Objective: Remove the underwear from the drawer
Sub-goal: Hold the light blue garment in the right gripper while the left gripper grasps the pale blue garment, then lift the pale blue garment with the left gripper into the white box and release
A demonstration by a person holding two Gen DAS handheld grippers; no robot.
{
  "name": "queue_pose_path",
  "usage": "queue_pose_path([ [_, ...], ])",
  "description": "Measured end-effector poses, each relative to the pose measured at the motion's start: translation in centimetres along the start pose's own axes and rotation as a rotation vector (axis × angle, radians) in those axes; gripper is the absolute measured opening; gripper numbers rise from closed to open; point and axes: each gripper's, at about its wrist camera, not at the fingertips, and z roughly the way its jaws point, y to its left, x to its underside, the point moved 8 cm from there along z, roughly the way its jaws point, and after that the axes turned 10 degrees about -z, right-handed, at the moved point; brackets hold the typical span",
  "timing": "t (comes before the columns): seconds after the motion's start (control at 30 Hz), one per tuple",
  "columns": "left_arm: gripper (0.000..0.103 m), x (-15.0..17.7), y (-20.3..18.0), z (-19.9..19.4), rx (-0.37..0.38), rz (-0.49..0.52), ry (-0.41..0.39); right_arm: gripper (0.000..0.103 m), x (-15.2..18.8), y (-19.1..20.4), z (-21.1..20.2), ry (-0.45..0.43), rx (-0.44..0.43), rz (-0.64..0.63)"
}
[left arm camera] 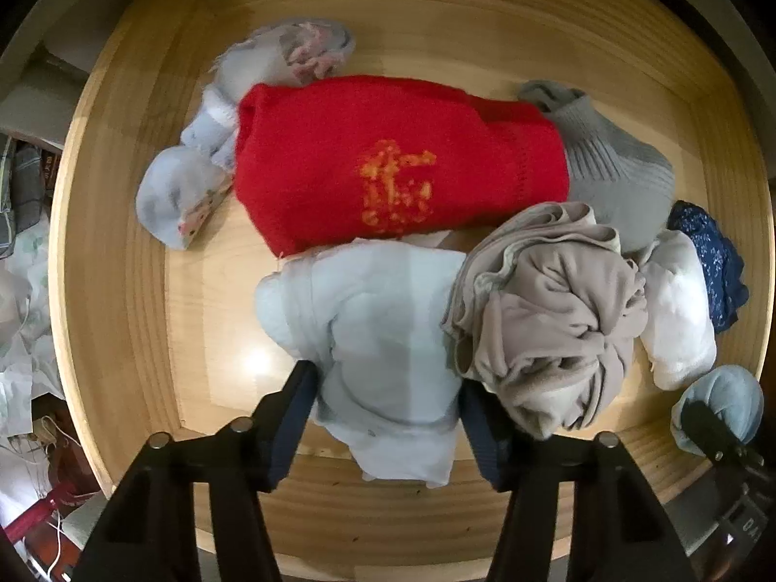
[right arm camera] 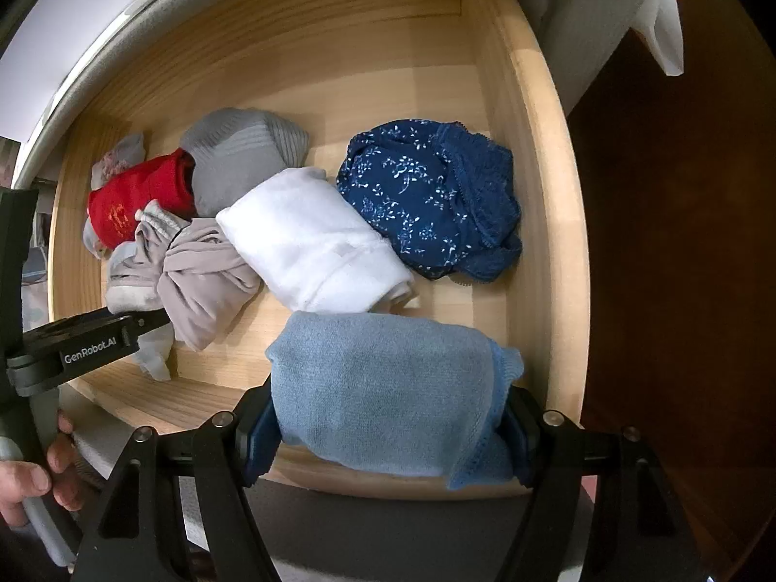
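Note:
An open wooden drawer (left arm camera: 121, 242) holds several folded garments. My left gripper (left arm camera: 388, 417) is shut on a pale blue-white piece of underwear (left arm camera: 383, 320) at the drawer's front edge. My right gripper (right arm camera: 388, 431) is shut on a light blue knit piece of underwear (right arm camera: 388, 388) over the front right edge of the drawer (right arm camera: 548, 242). A navy floral piece (right arm camera: 427, 203), a white roll (right arm camera: 310, 237) and a beige bundle (left arm camera: 548, 310) lie close by. The right gripper also shows in the left wrist view (left arm camera: 718, 417).
A red knit item (left arm camera: 388, 160), a grey ribbed item (left arm camera: 616, 169) and pale patterned pieces (left arm camera: 179, 194) lie farther back. Cluttered cloth and cables (left arm camera: 24, 315) sit left of the drawer. A dark wooden floor (right arm camera: 679, 291) lies to the right.

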Motion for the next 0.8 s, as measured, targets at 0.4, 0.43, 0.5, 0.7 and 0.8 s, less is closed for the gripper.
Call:
queue_pose_path([
  [0.4, 0.037, 1.6, 4.6, -0.2, 0.043, -0.026, -0.019, 0.07, -0.2, -0.1, -0.3, -0.007, 0.003, 0.002],
  [0.43, 0.037, 1.8, 4.9, -0.2, 0.045, -0.026, -0.022, 0.07, -0.2, -0.1, -0.3, -0.008, 0.003, 0.002],
  [0.5, 0.037, 2.0, 5.9, -0.6, 0.055, -0.025, -0.028, 0.07, -0.3, -0.1, -0.3, -0.01, 0.004, 0.001],
  [0.7, 0.037, 3.1, 7.4, -2.2, 0.097, 0.0, -0.066, 0.07, -0.4, 0.2, -0.3, -0.009, 0.011, -0.008],
  [0.8, 0.037, 3.5, 7.8, -3.9, 0.101, 0.023, -0.099, 0.07, -0.4, 0.2, -0.3, -0.008, 0.012, -0.008],
])
